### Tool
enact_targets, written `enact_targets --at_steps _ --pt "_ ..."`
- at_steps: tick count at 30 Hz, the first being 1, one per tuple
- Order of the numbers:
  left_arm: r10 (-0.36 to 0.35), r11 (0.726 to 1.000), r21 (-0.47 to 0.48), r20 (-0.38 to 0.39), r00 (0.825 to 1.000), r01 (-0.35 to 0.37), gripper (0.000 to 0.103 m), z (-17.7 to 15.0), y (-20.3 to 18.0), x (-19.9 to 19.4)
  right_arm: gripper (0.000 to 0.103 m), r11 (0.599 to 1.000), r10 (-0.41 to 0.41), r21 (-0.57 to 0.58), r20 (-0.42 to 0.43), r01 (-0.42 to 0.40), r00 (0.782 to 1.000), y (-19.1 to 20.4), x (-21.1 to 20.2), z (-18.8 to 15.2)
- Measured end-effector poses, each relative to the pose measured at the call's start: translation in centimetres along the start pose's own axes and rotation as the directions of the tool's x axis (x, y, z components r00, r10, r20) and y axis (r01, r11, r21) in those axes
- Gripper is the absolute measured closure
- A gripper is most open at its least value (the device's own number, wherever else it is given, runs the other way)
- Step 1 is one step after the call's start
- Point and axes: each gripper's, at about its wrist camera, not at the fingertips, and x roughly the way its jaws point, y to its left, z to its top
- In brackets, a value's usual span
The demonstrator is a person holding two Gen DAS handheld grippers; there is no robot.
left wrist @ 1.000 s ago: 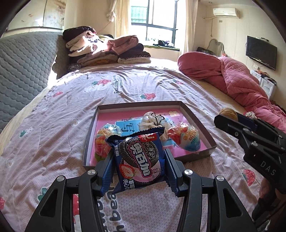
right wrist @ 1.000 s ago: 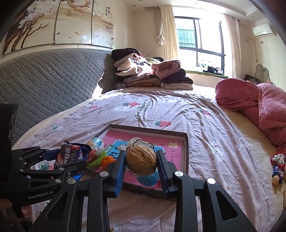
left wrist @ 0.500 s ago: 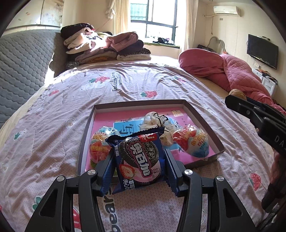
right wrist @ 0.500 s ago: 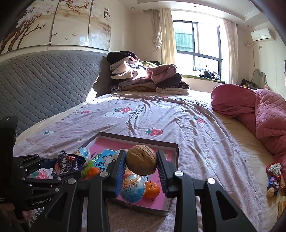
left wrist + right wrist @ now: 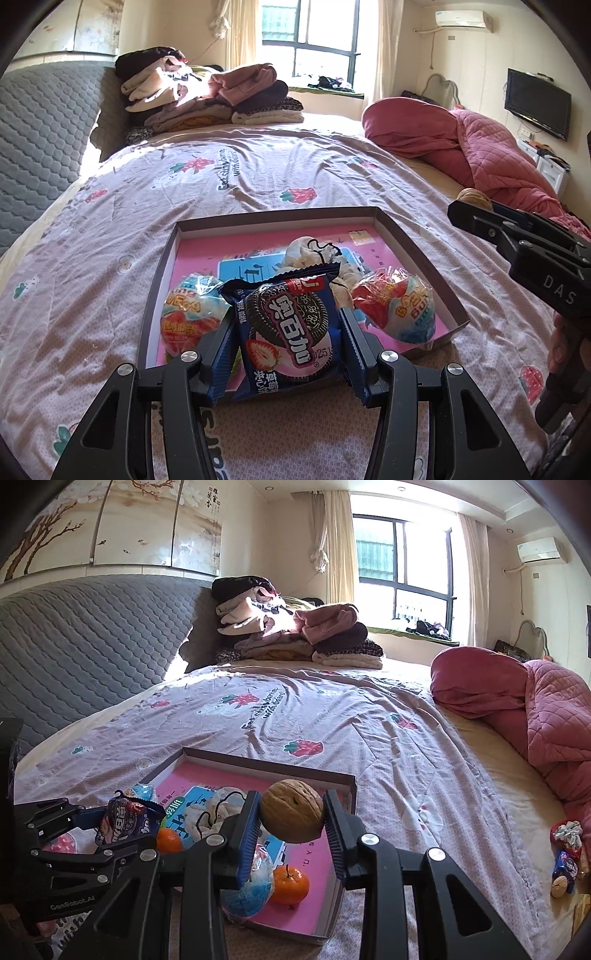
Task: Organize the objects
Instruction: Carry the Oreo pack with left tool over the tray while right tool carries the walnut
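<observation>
Both grippers have advanced over the tray's (image 5: 417, 258) near edge, seemingly for dropping: left gripper (image 5: 286, 341) pinching cookie packet (image 5: 291, 325), right gripper (image 5: 291, 821) pinching walnut (image 5: 291, 810).

A lived-in home bedroom: a wide bed (image 5: 332, 716) under a strawberry-print sheet, a grey quilted headboard (image 5: 85, 642) along its left edge, folded clothes (image 5: 295, 635) stacked at the far corner, a rumpled pink quilt (image 5: 480, 147) on the right, a curtained window (image 5: 402, 565), wall air conditioner (image 5: 461, 16) and television (image 5: 535, 98)
</observation>
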Motion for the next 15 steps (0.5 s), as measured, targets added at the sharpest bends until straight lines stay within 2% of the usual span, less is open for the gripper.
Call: enact_targets --at_steps 15 --pt "-0.016 1.000 0.019 -0.029 0.999 0.017 0.049 -0.5 -0.4 2.2 0.069 0.999 -0.015 0.032 -0.163 0.021 0.986 -1.8 2.6 -3.7"
